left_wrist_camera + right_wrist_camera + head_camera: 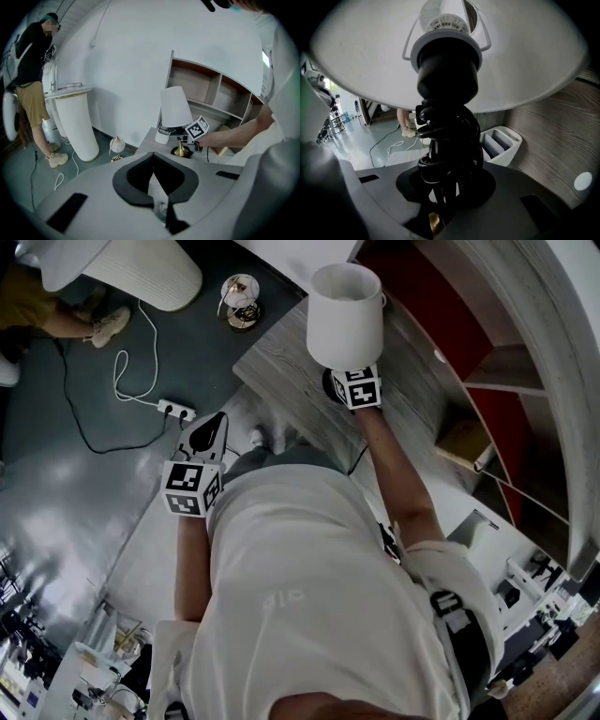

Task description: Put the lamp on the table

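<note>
The lamp stands upright on the grey wooden table (281, 381), with a white shade (345, 315) (174, 107) (361, 61). Its brass foot (180, 151) rests on a dark pad. My right gripper (339, 381) (187, 135) (438, 206) is at the stem (447, 136), which is black and wrapped in coiled cable. The stem stands between the jaws with dark gaps beside it, so the gripper reads as open. My left gripper (214, 423) (152, 176) hangs low beside my body, shut and holding nothing, well left of the table.
A white desk organiser (502, 145) (161, 137) stands on the table behind the lamp. An open shelf unit (487, 381) (211, 93) lines the wall to the right. On the floor are a small lamp (241, 301), a power strip (176, 410) with cable and a white fluted pedestal (77, 124). A person (30, 70) stands beside the pedestal.
</note>
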